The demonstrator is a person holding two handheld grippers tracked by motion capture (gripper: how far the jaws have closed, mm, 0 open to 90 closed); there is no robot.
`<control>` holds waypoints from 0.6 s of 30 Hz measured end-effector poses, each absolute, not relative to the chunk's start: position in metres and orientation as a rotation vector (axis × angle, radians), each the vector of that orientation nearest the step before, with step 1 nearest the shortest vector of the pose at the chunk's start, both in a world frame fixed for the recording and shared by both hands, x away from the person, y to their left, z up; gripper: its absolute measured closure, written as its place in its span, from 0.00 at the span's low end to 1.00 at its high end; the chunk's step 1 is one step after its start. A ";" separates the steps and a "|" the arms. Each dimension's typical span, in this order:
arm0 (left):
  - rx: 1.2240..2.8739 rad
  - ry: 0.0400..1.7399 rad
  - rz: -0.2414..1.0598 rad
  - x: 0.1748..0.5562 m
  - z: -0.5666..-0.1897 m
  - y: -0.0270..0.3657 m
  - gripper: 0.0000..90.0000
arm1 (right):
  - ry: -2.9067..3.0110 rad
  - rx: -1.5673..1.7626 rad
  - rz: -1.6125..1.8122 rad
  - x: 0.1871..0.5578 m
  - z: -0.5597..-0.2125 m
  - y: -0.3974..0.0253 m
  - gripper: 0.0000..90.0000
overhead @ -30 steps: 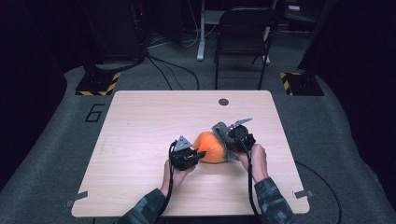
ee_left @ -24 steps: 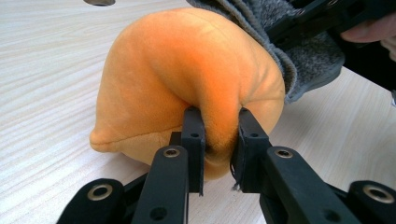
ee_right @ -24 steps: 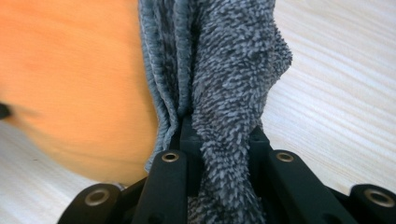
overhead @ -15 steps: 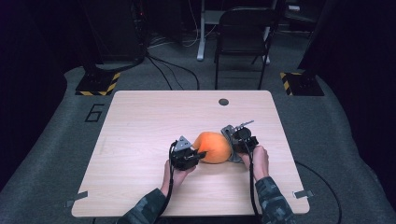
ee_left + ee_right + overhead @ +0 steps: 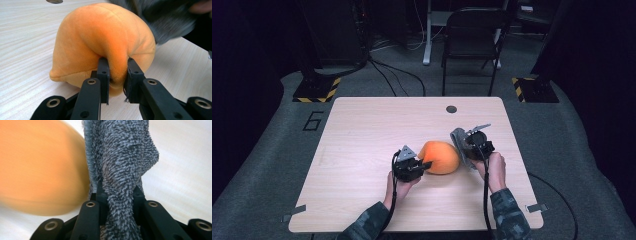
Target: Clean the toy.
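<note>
An orange plush toy (image 5: 440,157) lies on the wooden table (image 5: 362,130), right of centre. My left gripper (image 5: 424,165) is shut on a fold of the plush toy (image 5: 105,42) at its near side. My right gripper (image 5: 464,147) is shut on a grey fuzzy cloth (image 5: 458,141), held against the toy's right side. In the right gripper view the cloth (image 5: 120,157) stands up between the jaws, with the orange plush toy (image 5: 40,167) blurred at its left. The grey cloth (image 5: 162,22) also shows behind the toy in the left gripper view.
A small dark round hole (image 5: 451,109) sits near the table's far edge. A black chair (image 5: 472,40) stands beyond the table. Yellow-black striped blocks (image 5: 317,90) lie on the floor at both far corners. The table's left half is bare wood.
The right gripper with the grey cloth has slid along the right side of the orange toy. The left gripper has stayed in place, holding the toy.
</note>
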State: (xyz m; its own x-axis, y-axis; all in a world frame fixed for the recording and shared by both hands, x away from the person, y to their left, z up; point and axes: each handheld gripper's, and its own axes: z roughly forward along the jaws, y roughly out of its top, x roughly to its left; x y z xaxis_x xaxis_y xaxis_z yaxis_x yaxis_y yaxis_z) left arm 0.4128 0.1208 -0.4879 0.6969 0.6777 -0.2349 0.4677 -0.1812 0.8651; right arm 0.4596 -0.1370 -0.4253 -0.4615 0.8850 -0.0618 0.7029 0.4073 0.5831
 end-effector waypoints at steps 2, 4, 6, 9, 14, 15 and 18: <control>1.828 0.902 0.246 0.412 -0.488 0.120 0.85 | 2.309 1.311 0.759 0.451 -0.408 -0.131 0.84; 1.827 0.903 0.247 0.413 -0.488 0.121 0.85 | 2.342 1.260 0.800 0.442 -0.397 -0.120 0.84; 1.831 0.900 0.249 0.413 -0.488 0.121 0.85 | 2.393 1.208 0.785 0.437 -0.396 -0.106 0.84; 1.838 0.900 0.258 0.413 -0.489 0.121 0.84 | 2.422 1.172 0.704 0.439 -0.412 -0.090 0.84; 1.842 0.850 0.273 0.416 -0.492 0.125 0.75 | 2.405 1.173 0.731 0.443 -0.420 -0.091 0.84; 1.842 0.846 0.284 0.416 -0.492 0.125 0.71 | 2.407 1.165 0.723 0.444 -0.421 -0.092 0.84; 1.869 0.812 0.319 0.418 -0.492 0.128 0.58 | 2.401 1.163 0.731 0.446 -0.422 -0.092 0.84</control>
